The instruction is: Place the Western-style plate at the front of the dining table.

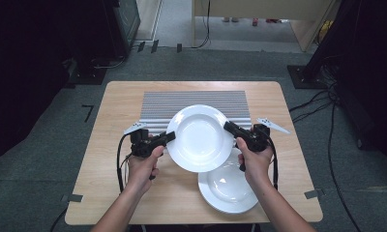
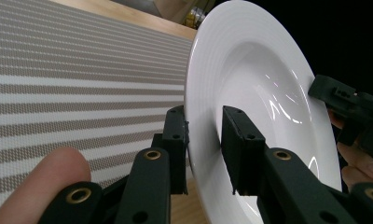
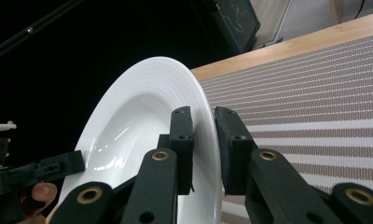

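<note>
White plate (image 1: 200, 137) held above the tabletop (image 1: 109, 145), over the near edge of the striped mat (image 1: 194, 99). Left gripper (image 1: 168, 137) has its fingers (image 2: 175, 140) clamped on the plate's left rim, one on each face. Right gripper (image 1: 229, 127) is clamped likewise on the opposite rim. Second white plate (image 1: 228, 188) lies flat on the tabletop, partly under the held one; they appear apart, though the overlap hides any gap.
</note>
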Tool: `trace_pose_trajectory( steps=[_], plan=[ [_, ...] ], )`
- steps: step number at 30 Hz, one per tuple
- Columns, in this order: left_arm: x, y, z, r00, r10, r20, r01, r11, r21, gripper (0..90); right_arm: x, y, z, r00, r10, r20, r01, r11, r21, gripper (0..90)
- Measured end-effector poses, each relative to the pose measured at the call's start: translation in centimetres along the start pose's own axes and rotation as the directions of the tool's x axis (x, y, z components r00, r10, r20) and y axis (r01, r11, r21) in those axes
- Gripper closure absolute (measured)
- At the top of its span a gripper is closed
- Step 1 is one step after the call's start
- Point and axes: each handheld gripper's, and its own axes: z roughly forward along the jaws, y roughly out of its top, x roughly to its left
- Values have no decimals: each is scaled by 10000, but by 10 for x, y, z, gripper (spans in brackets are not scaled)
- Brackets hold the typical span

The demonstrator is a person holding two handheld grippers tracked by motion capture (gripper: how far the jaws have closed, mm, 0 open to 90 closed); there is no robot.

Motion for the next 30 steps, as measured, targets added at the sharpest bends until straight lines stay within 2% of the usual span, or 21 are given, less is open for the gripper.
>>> trace_pose_trajectory(
  steps=[8, 13, 18, 30],
  plan=[
    [16, 18, 14, 9992, -180, -360, 180, 9998, 2, 726, -3, 10, 25, 9999, -46, 98, 44, 9997, 222, 784],
    [25, 24, 24, 9981, -317, -535, 326, 9993, 163, 724, -11, 15, 41, 9997, 81, 236, -88, 9995, 309, 781],
    [35, 34, 34, 9962, -613, -619, 621, 9980, 107, 731, -17, 21, 55, 9996, 192, 206, -201, 9987, 459, 783],
    [51, 48, 54, 9929, -703, -955, 734, 9969, 294, 729, -31, 31, 82, 9991, 312, 273, -328, 9975, 630, 780]
  ],
)
